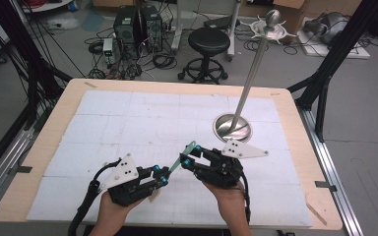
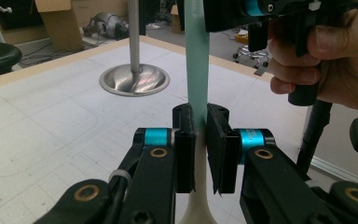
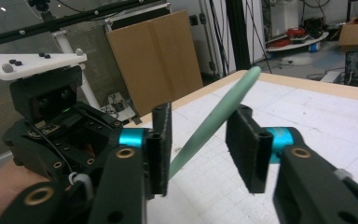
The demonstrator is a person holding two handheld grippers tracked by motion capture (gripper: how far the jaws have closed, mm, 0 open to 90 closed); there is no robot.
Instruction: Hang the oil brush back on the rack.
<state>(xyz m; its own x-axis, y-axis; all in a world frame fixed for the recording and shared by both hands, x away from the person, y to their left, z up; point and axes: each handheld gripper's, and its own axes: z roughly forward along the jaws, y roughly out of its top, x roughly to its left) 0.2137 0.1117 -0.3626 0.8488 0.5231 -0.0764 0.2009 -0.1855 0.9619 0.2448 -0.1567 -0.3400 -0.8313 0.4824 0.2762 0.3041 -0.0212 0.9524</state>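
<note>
1. The left gripper [image 1: 163, 176], lower centre-left of the high view, has its jaws clamped narrowly on a pale green spatula [image 2: 197, 70], gripping it where the green handle meets a cream-coloured end.
2. The spatula handle rises up-right in the high view, above the white table mat [image 1: 128, 118].
3. The right gripper [image 3: 204, 151], lower centre of the high view, straddles the handle; its jaws stand partly apart, a gap visible on the right pad's side, contact on the other side uncertain.
4. A steel stand base [image 1: 232, 126] sits right of centre, well apart.
</note>
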